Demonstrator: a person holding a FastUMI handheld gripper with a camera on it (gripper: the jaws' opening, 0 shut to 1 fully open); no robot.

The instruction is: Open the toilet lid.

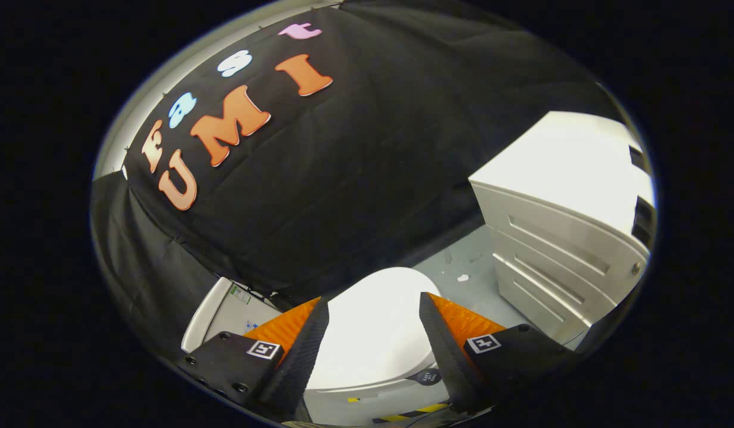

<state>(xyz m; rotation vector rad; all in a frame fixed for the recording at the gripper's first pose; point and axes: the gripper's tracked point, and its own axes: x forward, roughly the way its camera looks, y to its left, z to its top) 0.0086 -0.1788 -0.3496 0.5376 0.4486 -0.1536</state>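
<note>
- A mock bathroom set up inside a recording booth: a white ceramic toilet with its lid closed (375, 333) stands on a pale grey floor (462, 279).
- Black cloth (355, 166) walls it in (not tile).
- A white drawer cabinet (557, 249) stands beside it.

Glare whitens the toilet lid (372, 333) and cabinet (569, 178) (edges bend).

Toilet lid (372, 333) flanks hidden behind jaws; cistern (224, 309) partly covered; floor scraps (463, 277) perhaps paper.
</note>
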